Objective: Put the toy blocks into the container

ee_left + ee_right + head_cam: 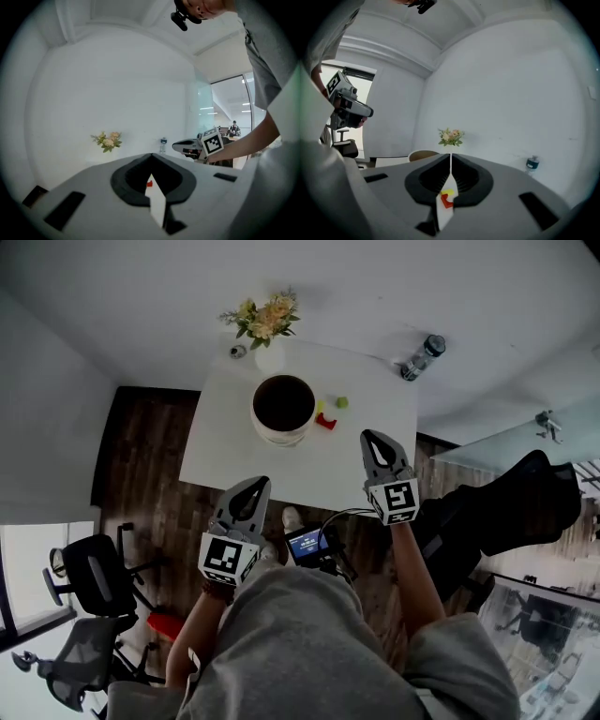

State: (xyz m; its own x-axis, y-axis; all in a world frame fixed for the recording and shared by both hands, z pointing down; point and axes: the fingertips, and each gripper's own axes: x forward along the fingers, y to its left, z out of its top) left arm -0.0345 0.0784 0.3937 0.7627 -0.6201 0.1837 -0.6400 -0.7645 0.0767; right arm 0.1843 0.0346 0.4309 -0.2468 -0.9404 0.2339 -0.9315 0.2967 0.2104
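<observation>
White walls close in a small room with a dark wood floor (141,456), and a white table (225,446) stands against the far wall. At about eight o'clock from the table, two black office chairs (94,577) sit by a window, with something red (167,622) on the floor just beside them.

The left gripper (251,487) hangs over the table's near edge, at about seven o'clock from the container. Its jaws are together with nothing between them; its own view shows their tips meeting (151,157) and only the white tabletop and a speck of red beyond.

On the table, a small jar (238,352) stands at the far edge, next to a white vase (269,354) of pale flowers (265,319). The container (281,435), a round white tub that looks dark inside, sits at six o'clock from the vase. The toy blocks lie outside it on the bare tabletop, at its three o'clock: a yellow block (320,408) near the tub's wall, a red block (325,422) right by the yellow one, and a green block (342,402) a little further right.

The right gripper (372,439) is over the table at about four o'clock from the container, near the blocks. Its jaws are also closed and empty; in its view (450,157) the red and yellow blocks show beyond the tips.

A water bottle (424,356) stands at the table's far right corner, about two o'clock from the container. Beyond the table's right edge are a glass partition (506,442) and a black seat (525,502).
</observation>
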